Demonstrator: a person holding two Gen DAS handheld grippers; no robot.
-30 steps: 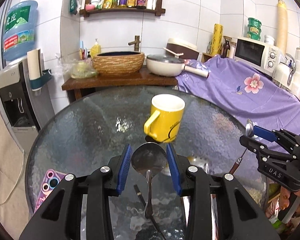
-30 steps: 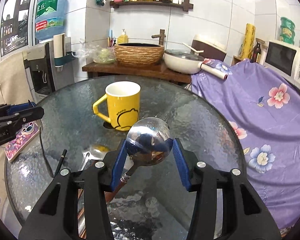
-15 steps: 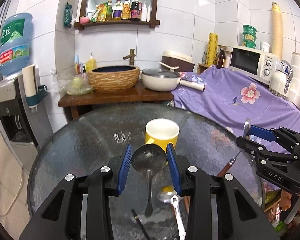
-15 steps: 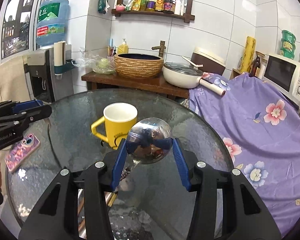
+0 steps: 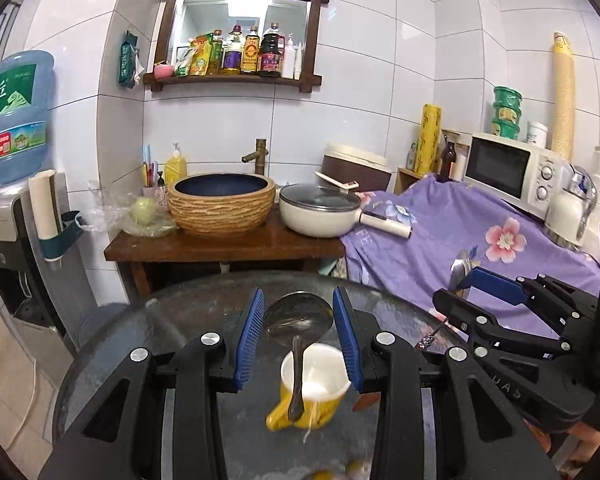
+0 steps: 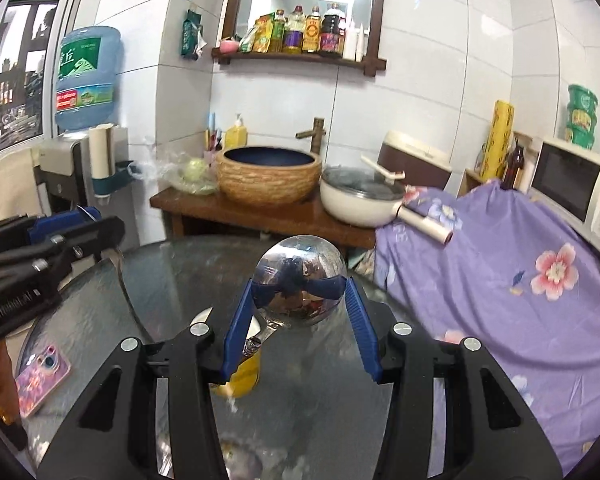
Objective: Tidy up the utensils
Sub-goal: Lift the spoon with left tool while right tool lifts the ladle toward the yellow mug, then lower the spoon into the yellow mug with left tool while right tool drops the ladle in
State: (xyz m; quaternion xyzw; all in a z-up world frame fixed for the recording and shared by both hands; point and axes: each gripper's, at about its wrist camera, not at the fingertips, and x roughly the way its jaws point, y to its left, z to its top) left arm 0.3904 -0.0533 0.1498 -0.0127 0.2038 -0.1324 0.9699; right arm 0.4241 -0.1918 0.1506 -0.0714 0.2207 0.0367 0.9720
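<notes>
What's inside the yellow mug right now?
Yellow mug shows a white interior; the spoon in the left tongs hangs over it, its handle covering part. Bottom unclear.

The tabletop [image 5: 148, 344] is textured, pebbled glass with a dull sheen. Both ladles are polished metal: the one in the right gripper [image 6: 298, 312] has a mirror-bright bowl [image 6: 300, 280], the other ladle [image 5: 298, 316] looks duller grey. The mug [image 5: 312, 392] is glossy glazed ceramic. The jaws carry ribbed blue pads [image 5: 251, 332] on matt black plastic.
</notes>
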